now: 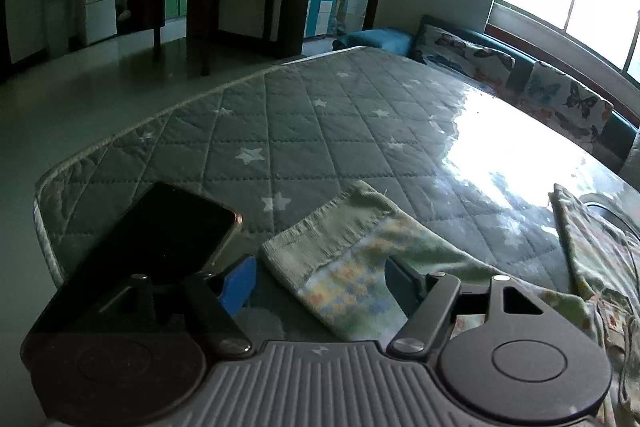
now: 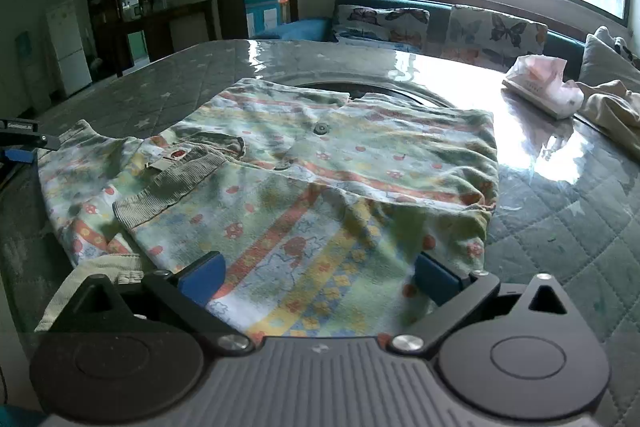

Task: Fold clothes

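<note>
Both tools angled down over shirt point(image 2: 320, 179), jaws apart.

a small green patterned child's shirt point(image 2: 304, 195) with a grey corduroy pocket lies partly folded flat on the quilted star-print table cover point(image 2: 160, 87), one sleeve spread toward its left edge.

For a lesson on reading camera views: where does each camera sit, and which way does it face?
Left wrist: on the left gripper, looking across the quilted table over a sleeve beside a phone; own fingers show.
Right wrist: on the right gripper, open over the patterned shirt; own fingers show.
Shared: shirt, table, butterfly cushions.
</note>
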Demonstrator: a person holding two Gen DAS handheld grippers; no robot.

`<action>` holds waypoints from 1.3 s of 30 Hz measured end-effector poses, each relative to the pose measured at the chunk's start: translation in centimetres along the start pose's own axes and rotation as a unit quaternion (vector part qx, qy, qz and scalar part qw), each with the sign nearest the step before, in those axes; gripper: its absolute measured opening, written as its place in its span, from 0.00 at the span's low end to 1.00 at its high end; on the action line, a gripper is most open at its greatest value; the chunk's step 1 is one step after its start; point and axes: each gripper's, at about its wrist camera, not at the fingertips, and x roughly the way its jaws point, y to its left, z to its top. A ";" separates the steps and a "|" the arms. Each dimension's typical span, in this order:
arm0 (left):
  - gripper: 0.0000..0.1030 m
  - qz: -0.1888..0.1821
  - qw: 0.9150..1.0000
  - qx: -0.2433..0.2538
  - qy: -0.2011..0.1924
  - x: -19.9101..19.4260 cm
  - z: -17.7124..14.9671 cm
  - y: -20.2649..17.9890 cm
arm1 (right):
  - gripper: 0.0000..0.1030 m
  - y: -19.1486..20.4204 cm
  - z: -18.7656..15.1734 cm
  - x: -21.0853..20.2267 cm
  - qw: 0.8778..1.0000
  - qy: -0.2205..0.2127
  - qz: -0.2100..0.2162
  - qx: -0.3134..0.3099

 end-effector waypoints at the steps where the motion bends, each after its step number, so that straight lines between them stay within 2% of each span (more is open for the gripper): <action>1: 0.60 0.003 1.000 0.003 -0.001 0.0 0.0 -0.1 | 1.00 0.0 0.0 0.0 1.000 0.000 0.000 0.000; 2: 0.56 0.007 1.000 0.006 -0.002 0.0 0.1 -0.2 | 1.00 0.0 0.0 0.0 1.000 -0.001 0.000 0.000; 4: 0.41 0.008 1.000 0.006 -0.003 0.1 0.2 -0.2 | 1.00 0.0 0.0 0.0 1.000 -0.001 0.000 0.000; 7: 0.26 0.008 1.000 -0.001 -0.004 0.3 0.4 0.2 | 1.00 0.0 -0.1 0.0 1.000 -0.003 0.000 0.001; 10: 0.17 0.001 1.000 -0.013 -0.004 0.3 0.5 0.6 | 1.00 0.1 -0.1 0.0 1.000 -0.004 -0.001 0.002; 15: 0.08 -0.017 0.999 -0.034 -0.002 -0.1 0.6 0.9 | 1.00 0.0 0.0 -0.1 1.000 -0.004 -0.001 0.005; 29: 0.06 -0.094 0.995 -0.030 -0.021 -3.3 1.4 -1.6 | 1.00 -0.4 0.6 -1.0 1.000 -0.020 -0.004 0.017; 33: 0.05 -0.132 0.991 -0.020 -0.024 -4.4 1.2 -3.0 | 1.00 -0.4 0.8 -1.5 0.999 -0.029 -0.005 0.019; 39: 0.05 -0.198 0.980 0.000 -0.015 -5.8 0.5 -6.0 | 1.00 -0.5 0.9 -2.2 0.999 -0.040 -0.004 0.023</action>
